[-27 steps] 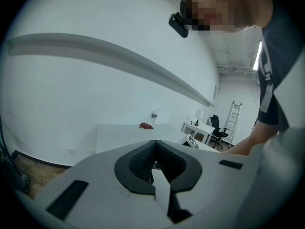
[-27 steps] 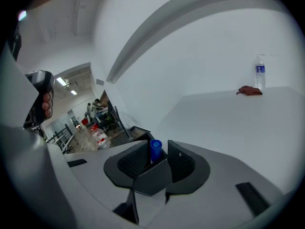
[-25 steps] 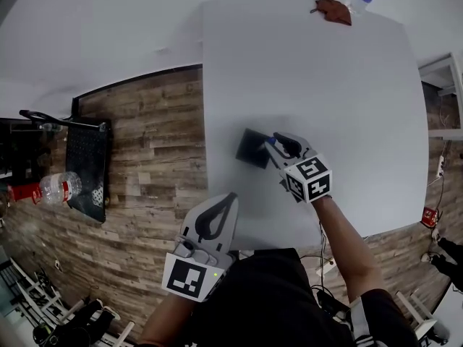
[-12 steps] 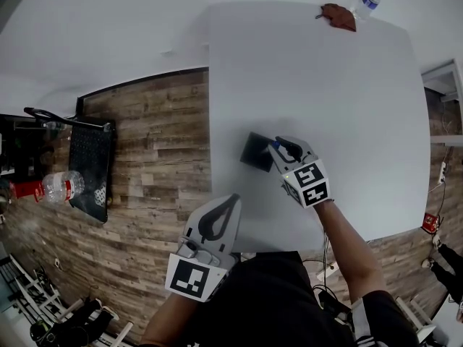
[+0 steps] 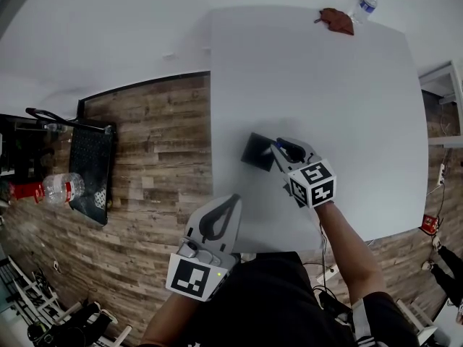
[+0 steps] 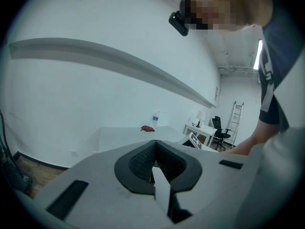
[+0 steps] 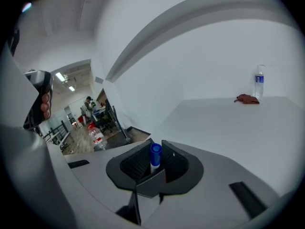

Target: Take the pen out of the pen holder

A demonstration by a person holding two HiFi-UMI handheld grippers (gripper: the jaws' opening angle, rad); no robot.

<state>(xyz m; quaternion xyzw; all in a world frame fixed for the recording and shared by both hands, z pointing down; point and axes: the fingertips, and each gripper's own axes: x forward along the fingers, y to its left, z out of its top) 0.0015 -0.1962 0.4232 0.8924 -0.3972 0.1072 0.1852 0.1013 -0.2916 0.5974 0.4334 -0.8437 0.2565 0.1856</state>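
A dark square pen holder point(image 5: 255, 150) stands near the left edge of the white table point(image 5: 347, 85). My right gripper point(image 5: 280, 147) is at the holder's right side, shut on a pen with a blue cap point(image 5: 275, 144). In the right gripper view the blue cap point(image 7: 155, 153) stands upright between the black pads point(image 7: 174, 162); the rest of the pen and the holder are hidden under the jaws. My left gripper point(image 5: 229, 200) hangs by the table's front left corner with nothing in it, and its pads point(image 6: 141, 159) meet in the left gripper view.
A water bottle point(image 5: 364, 3) and a reddish-brown cloth point(image 5: 336, 16) lie at the table's far edge. Left of the table, on the wooden floor, are a black mesh basket point(image 5: 87, 166) and a plastic bottle point(image 5: 58, 186). A white wall lies beyond.
Almost nothing has changed. My right gripper stays shut on the pen beside the holder, and its marker cube has turned slightly. The left gripper has held its place.
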